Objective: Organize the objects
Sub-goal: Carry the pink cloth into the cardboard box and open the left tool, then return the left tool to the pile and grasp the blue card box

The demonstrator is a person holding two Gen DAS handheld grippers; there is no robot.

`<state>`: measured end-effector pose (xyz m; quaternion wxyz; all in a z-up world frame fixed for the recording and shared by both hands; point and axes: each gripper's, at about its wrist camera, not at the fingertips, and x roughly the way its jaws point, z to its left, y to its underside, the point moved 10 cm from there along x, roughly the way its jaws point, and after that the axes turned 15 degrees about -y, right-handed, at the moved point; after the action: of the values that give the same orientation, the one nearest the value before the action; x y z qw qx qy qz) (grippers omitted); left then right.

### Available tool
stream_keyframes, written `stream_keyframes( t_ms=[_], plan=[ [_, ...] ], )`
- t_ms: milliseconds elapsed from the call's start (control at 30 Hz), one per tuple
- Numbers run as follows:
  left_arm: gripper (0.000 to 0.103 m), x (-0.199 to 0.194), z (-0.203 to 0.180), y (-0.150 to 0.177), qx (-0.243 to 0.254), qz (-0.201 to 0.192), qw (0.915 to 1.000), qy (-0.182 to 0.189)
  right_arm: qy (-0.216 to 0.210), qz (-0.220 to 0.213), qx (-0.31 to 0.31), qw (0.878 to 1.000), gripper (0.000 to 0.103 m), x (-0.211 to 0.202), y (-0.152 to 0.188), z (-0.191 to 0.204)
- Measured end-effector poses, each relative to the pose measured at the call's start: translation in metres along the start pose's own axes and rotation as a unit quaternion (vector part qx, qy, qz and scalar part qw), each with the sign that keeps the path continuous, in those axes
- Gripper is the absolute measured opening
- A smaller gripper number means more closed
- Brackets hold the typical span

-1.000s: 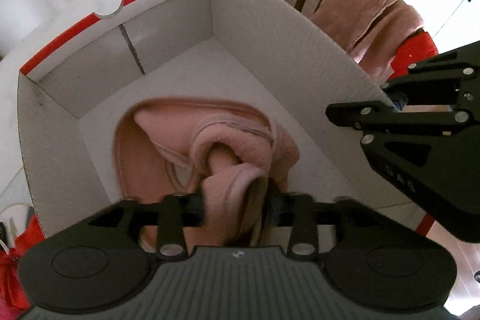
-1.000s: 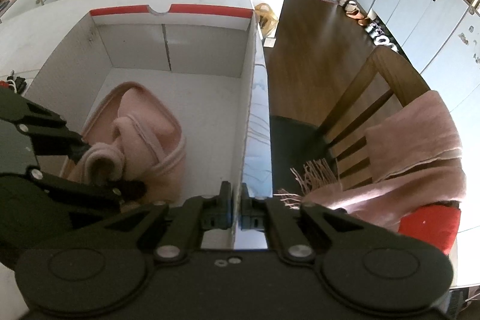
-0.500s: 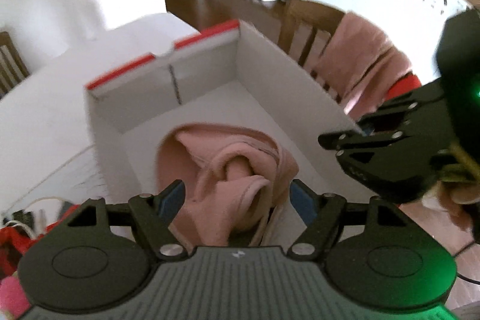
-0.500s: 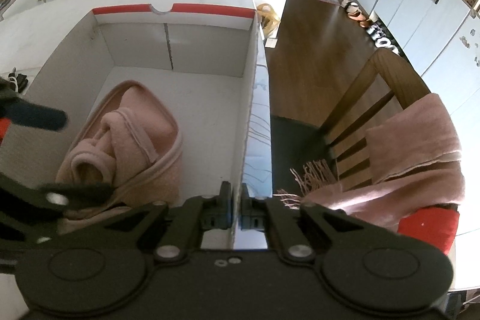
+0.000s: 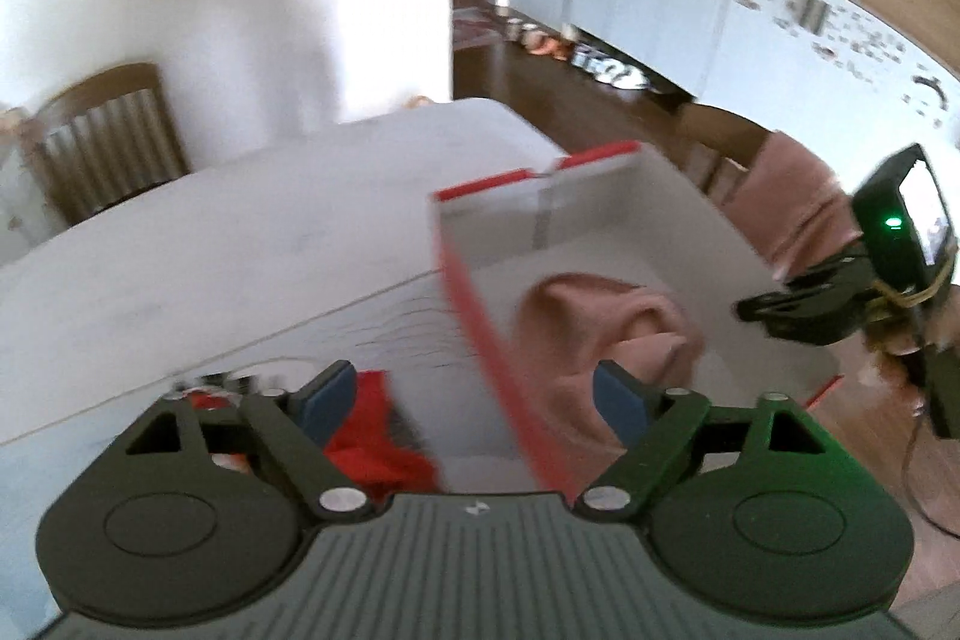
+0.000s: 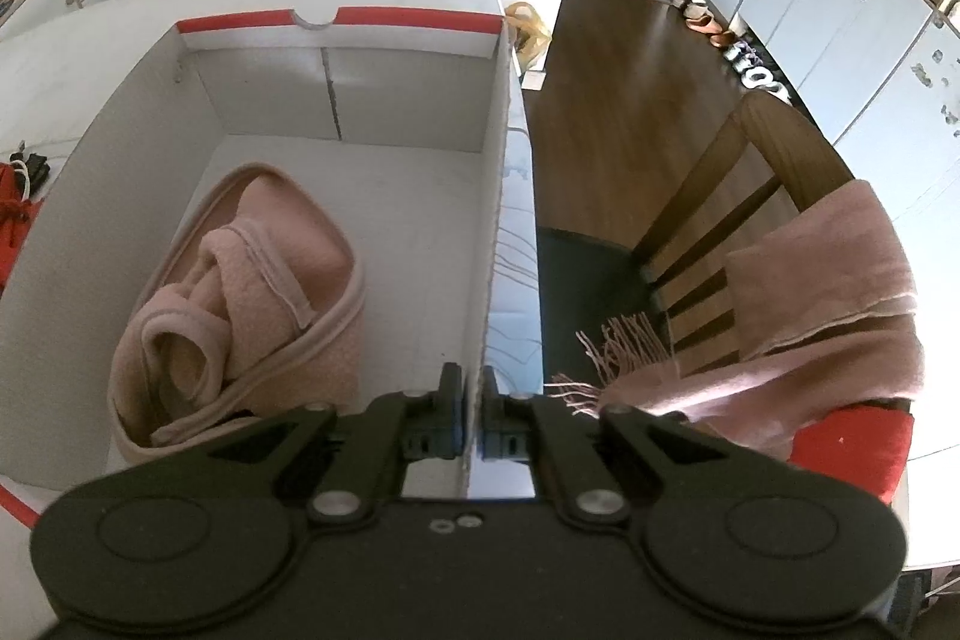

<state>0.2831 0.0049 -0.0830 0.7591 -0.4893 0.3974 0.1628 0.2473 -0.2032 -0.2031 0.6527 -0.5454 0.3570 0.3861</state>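
Note:
A white cardboard box [image 6: 408,100] with a red rim stands on the white table [image 5: 240,244]. A folded pink cloth [image 6: 252,304] lies inside it against the left wall, touched by no gripper. My left gripper [image 5: 474,400] hangs above the box's near-left rim [image 5: 492,340]. Its jaws are opening wide, with nothing gripped between the blue pads [image 5: 327,397]. The pink cloth [image 5: 600,316] shows below and beyond it. My right gripper [image 6: 474,412] is shut on the box's right wall near the front corner. In the left wrist view the right gripper [image 5: 756,310] sits at the box's right side.
Red fabric [image 5: 372,448] lies on the table left of the box. A wooden chair [image 6: 720,196] to the right carries a pink fringed scarf [image 6: 840,292] and a red item [image 6: 852,448]. Another chair [image 5: 102,142] stands at the table's far side.
The left gripper let go of the pink cloth, opened, and rose back and to the left out of the box. The cloth stayed in the box. The right gripper has not moved.

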Motion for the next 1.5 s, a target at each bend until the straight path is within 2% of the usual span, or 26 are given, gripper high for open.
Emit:
stream_keyframes(
  t_ms=[167,367,500,633,800,1100,1233,1300,1367,1500],
  plan=[
    [0.100,-0.001,0.051,0.019,-0.027,0.005,0.9993,-0.024,0.005,0.003,0.008,1.000,0.003,0.002,-0.001,0.000],
    [0.103,0.009,0.098,0.051,-0.048,0.028,0.9974,-0.045,0.009,0.006,0.016,1.000,0.003,0.003,0.001,-0.001],
    [0.103,0.016,0.119,0.088,-0.058,0.054,0.9951,-0.059,0.013,0.007,0.021,1.000,0.003,0.004,0.002,0.000],
    [0.103,0.023,0.128,0.125,-0.073,0.087,0.9918,-0.058,0.019,0.009,0.021,1.000,0.004,0.004,0.005,0.002],
    [0.103,0.042,0.128,0.169,-0.077,0.122,0.9864,-0.079,0.022,0.011,0.020,1.000,0.004,0.003,0.004,0.004],
    [0.102,0.067,0.132,0.216,-0.108,0.162,0.9758,-0.099,0.033,0.013,0.015,0.999,0.005,0.003,0.005,0.008],
    [0.091,0.065,0.130,0.223,-0.102,0.159,0.9771,-0.099,0.032,0.012,0.019,0.999,0.005,0.004,0.007,0.008],
    [0.074,0.065,0.129,0.225,-0.101,0.160,0.9775,-0.093,0.032,0.014,0.020,0.999,0.005,0.005,0.007,0.007],
    [0.063,0.065,0.127,0.227,-0.101,0.161,0.9779,-0.088,0.031,0.013,0.024,0.999,0.005,0.005,0.007,0.006],
    [0.054,0.066,0.127,0.231,-0.098,0.165,0.9772,-0.091,0.036,0.013,0.022,0.999,0.005,0.005,0.007,0.008]
  ],
)
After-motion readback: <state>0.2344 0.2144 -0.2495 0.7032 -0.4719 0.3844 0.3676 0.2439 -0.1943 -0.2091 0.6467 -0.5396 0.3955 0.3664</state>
